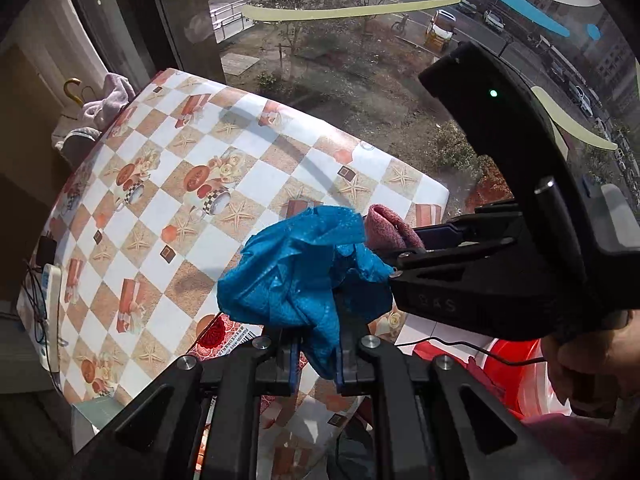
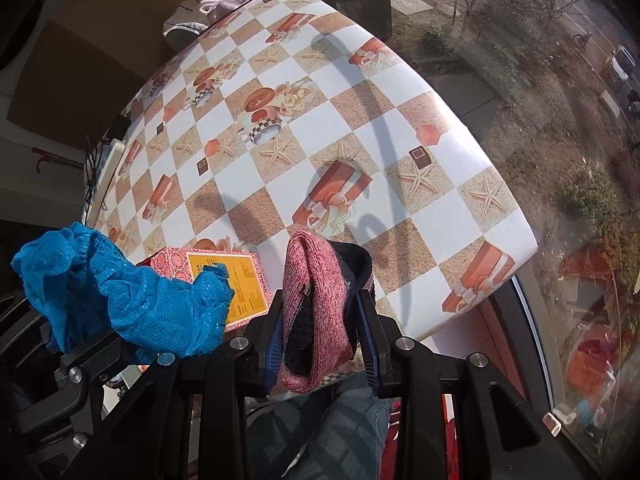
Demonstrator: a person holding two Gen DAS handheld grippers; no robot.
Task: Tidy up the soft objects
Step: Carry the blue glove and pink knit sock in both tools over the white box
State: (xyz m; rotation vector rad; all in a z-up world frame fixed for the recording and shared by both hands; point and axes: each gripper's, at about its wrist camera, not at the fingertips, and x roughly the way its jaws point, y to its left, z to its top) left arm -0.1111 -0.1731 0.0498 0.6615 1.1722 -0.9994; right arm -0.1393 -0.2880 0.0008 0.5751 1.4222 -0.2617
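Note:
My left gripper (image 1: 318, 354) is shut on a crumpled blue plastic cover (image 1: 304, 272) and holds it above the near edge of the checked table (image 1: 168, 208). The blue cover also shows at the left of the right wrist view (image 2: 132, 300). My right gripper (image 2: 322, 340) is shut on a folded pink and dark knitted sock (image 2: 320, 308). In the left wrist view the right gripper (image 1: 404, 248) reaches in from the right, with the pink sock (image 1: 388, 228) just right of the blue cover.
A red patterned box with a yellow label (image 2: 236, 276) lies at the table's near edge. A red basin (image 1: 516, 376) sits low at the right. A power strip (image 1: 50, 304) lies at the table's left edge. Grey cloths (image 1: 108, 96) hang beyond the far corner. A window (image 1: 360, 60) backs the table.

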